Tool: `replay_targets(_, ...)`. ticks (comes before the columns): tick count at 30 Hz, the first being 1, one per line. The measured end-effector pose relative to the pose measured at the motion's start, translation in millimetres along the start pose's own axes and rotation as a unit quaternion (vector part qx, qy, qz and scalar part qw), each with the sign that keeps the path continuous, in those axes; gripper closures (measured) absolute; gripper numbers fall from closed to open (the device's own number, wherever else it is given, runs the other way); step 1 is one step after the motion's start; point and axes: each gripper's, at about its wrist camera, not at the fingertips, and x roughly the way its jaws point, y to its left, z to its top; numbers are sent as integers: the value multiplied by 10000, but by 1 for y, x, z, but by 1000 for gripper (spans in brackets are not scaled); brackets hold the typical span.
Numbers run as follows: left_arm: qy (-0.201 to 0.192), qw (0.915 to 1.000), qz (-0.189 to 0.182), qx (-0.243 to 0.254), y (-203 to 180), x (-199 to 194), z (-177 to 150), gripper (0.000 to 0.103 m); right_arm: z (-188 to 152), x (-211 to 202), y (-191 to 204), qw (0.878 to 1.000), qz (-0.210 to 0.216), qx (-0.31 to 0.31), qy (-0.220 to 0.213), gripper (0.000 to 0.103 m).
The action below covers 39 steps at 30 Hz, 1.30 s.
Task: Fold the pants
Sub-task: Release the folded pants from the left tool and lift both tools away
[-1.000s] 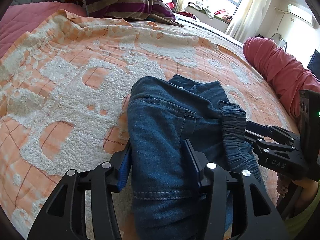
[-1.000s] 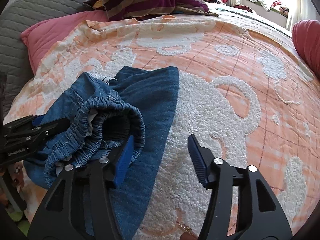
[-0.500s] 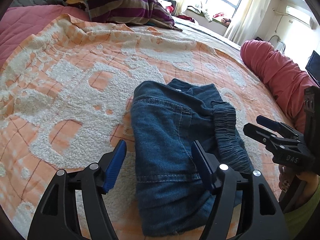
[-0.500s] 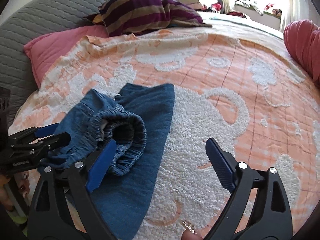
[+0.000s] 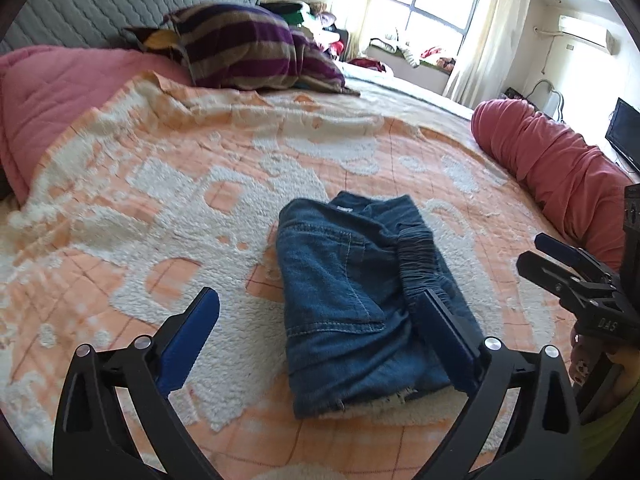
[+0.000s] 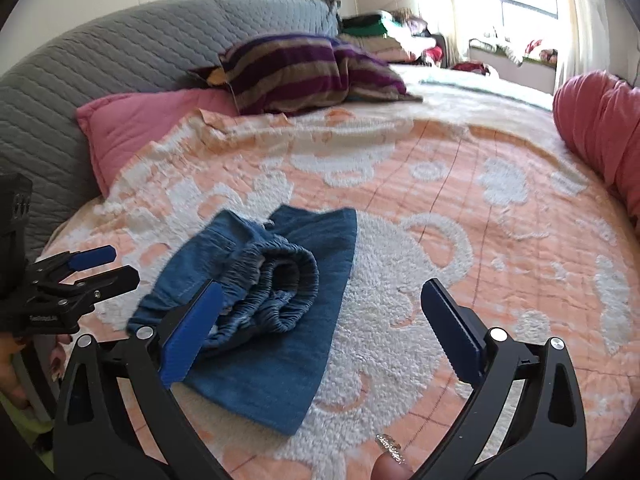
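The blue denim pants [image 5: 360, 292] lie folded into a compact bundle on the orange and white bedspread [image 5: 160, 200]; the elastic waistband sits on top toward the right. In the right wrist view the pants [image 6: 264, 292] lie left of centre with the waistband rolled up. My left gripper [image 5: 320, 328] is open and empty, held above the near end of the bundle. My right gripper [image 6: 320, 320] is open and empty, beside the bundle's right edge. Each gripper shows in the other's view: the right one [image 5: 560, 256] and the left one [image 6: 96, 268].
A striped purple pillow [image 5: 248, 48] and a pink pillow [image 5: 52, 100] lie at the grey headboard [image 6: 120, 64]. A rolled red quilt [image 5: 560, 168] lies along the bed's right side. A window [image 5: 432, 4] and a screen [image 5: 624, 136] are beyond.
Both grippers have pulled back and up from the pants and opened wider. The left gripper was around the bundle a second ago and is now clear of it. The pants stay folded.
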Motion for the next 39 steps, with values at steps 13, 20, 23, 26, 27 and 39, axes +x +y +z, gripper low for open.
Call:
replay_targets(13, -377, 9992, -10, 165, -11, -65, -19, 5, -3, -74, 25, 9961, -103, -395, -785, 9)
replay_targets(20, -260, 9996, 34, 103, -4, -83, -36, 5, -19, -95, 37, 9950, -211, -500, -836, 9)
replay_targets(23, -184, 9998, 0, -4, 1, -89, -44, 5, -27, -102, 40, 9945, -247, -451, -912, 9)
replay_targets(26, -158, 9999, 70, -6, 4, -94, -52, 5, -32, -108, 43, 9936, -282, -468, -990, 9)
replay_targets(27, -158, 9998, 92, 1, 5, -96, -55, 5, -34, -111, 44, 9933, -311, -463, -1008, 9)
replay_targets(39, 85, 9999, 43, 130, 2, -99, -89, 5, -65, -108, 52, 9979, -284, -318, -491, 9)
